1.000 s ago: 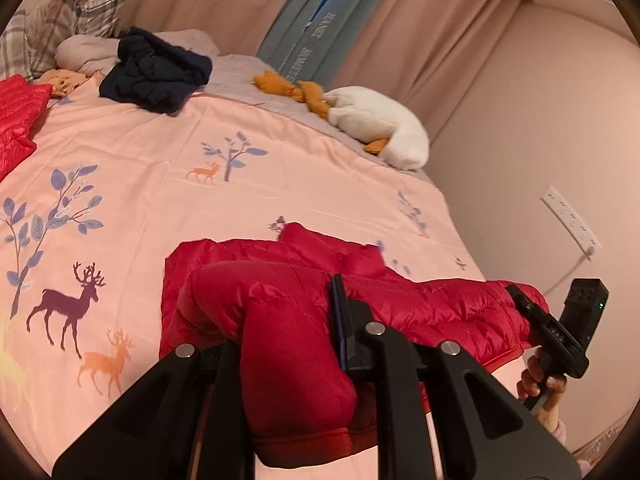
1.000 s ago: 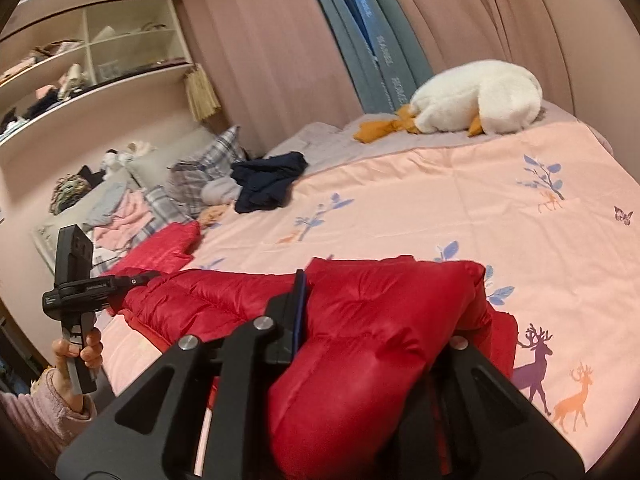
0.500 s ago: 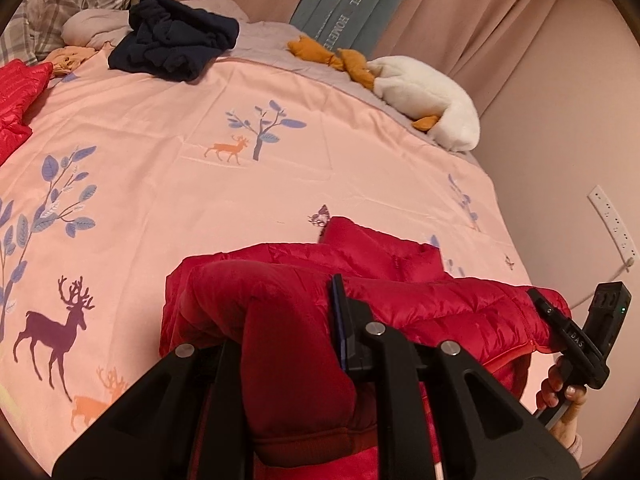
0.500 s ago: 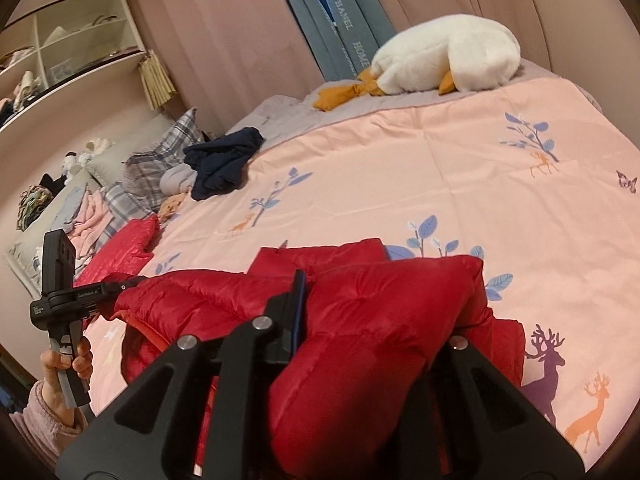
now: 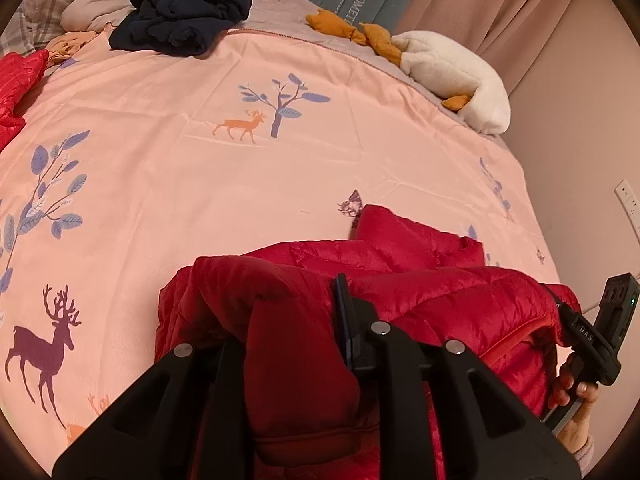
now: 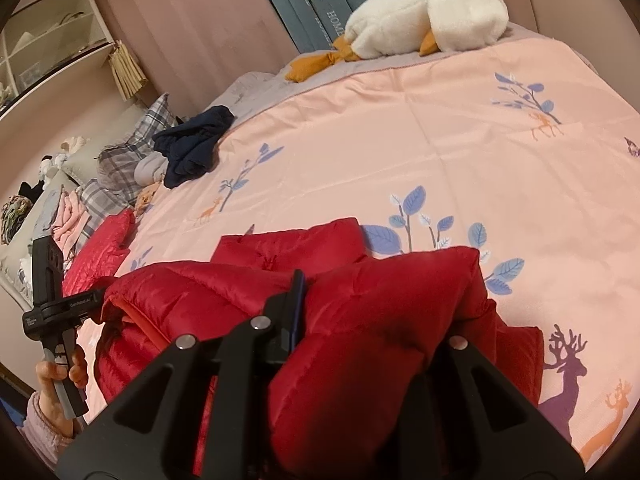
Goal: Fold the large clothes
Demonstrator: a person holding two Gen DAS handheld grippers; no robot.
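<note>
Red jacket (image 5: 440, 292) lies bunched on the pink quilt (image 5: 280, 168), one edge between the opening jaws of the left gripper (image 5: 296, 344), still touching them, the other clamped tight in the right gripper (image 6: 360, 344), navy clothes (image 5: 180, 12) well apart.

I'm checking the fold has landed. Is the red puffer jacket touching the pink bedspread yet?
Touching. In the right wrist view the lower layers of the red puffer jacket lie flat on the pink bedspread, with no gap showing at its far edge.
</note>
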